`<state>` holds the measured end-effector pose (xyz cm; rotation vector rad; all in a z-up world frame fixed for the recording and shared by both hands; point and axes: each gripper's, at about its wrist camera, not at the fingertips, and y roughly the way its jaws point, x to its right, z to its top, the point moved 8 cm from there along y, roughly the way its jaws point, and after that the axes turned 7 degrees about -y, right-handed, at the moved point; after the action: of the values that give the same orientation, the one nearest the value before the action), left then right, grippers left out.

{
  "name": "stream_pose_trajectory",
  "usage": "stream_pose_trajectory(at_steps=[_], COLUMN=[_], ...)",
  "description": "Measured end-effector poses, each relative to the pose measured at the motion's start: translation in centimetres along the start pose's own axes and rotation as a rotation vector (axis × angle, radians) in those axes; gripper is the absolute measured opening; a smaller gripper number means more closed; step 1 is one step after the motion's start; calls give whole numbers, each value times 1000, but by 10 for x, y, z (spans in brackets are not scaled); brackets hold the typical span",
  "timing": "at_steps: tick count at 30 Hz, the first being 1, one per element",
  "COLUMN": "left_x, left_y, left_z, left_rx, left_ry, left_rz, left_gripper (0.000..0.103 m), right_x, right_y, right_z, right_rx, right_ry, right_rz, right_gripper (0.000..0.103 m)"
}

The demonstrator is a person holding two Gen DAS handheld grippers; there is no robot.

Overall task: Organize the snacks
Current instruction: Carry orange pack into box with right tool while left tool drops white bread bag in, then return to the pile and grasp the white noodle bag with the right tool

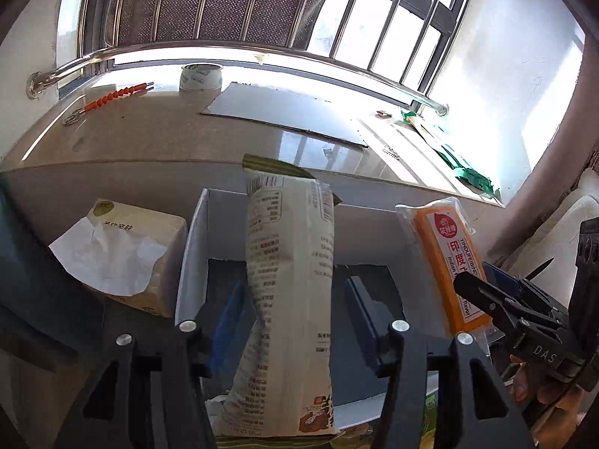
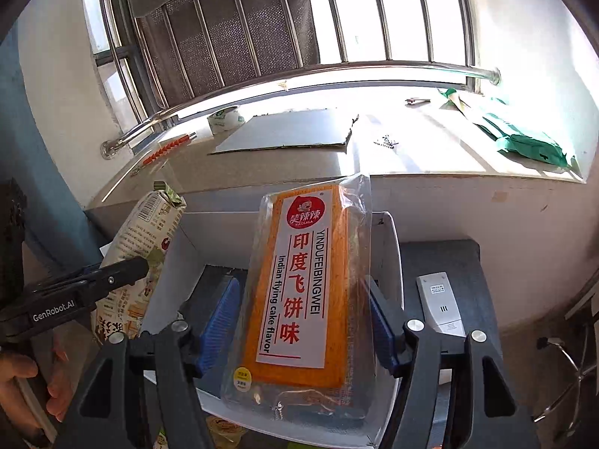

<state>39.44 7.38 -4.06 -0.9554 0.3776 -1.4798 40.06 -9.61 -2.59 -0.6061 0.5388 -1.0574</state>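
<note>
My left gripper [image 1: 295, 310] is shut on a tall cream snack bag [image 1: 290, 292] with printed text, held upright over a white open box [image 1: 194, 247]. My right gripper [image 2: 305, 321] is shut on an orange Indian flying cake pack [image 2: 303, 292], held above the same white box [image 2: 391, 239]. Each view shows the other side: the orange pack [image 1: 447, 258] in the right gripper [image 1: 486, 292] at the right of the left wrist view, and the cream bag [image 2: 144, 239] in the left gripper [image 2: 138, 265] at the left of the right wrist view.
A tissue pack [image 1: 123, 254] stands left of the box. A white remote [image 2: 440, 303] lies on a dark surface to the right. Behind is a stone windowsill [image 1: 149, 138] with a tape roll [image 1: 200, 76], a cardboard sheet [image 2: 288, 131] and a green bag [image 2: 531, 142]. More snack packets [image 2: 224, 430] lie below the box.
</note>
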Motion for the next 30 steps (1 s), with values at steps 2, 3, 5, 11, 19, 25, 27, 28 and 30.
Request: stream_pose_trajectory(at_steps=[2, 3, 5, 11, 19, 25, 27, 28, 30], left_x=[-5, -5, -8, -8, -3, 2, 4, 5, 7], left_y=[0, -2, -11, -59, -133, -169, -174, -177, -182], left_z=[-4, -5, -5, -5, -55, -125, -150, -162, -185], left_rx=[1, 15, 49, 161, 288, 316, 310, 308, 292], left_ry=[13, 28, 59, 56, 99, 129, 132, 136, 120], left_rz=[31, 38, 55, -19, -50, -67, -60, -66, -89], left_gripper=[103, 103, 103, 103, 103, 103, 103, 103, 103], right_x=[6, 8, 9, 5, -11, -21, -20, -19, -21], right_y=[1, -3, -10, -34, -88, -143, -162, -170, -179], right_z=[-4, -6, -10, -7, -41, -91, -120, -138, -171], right_rx=[1, 21, 46, 64, 146, 218, 252, 256, 242], right_ry=[46, 67, 83, 26, -12, -109, -82, -58, -74], right_rz=[11, 10, 16, -32, 47, 29, 6, -9, -44], right_gripper=[103, 103, 103, 103, 103, 103, 103, 103, 103])
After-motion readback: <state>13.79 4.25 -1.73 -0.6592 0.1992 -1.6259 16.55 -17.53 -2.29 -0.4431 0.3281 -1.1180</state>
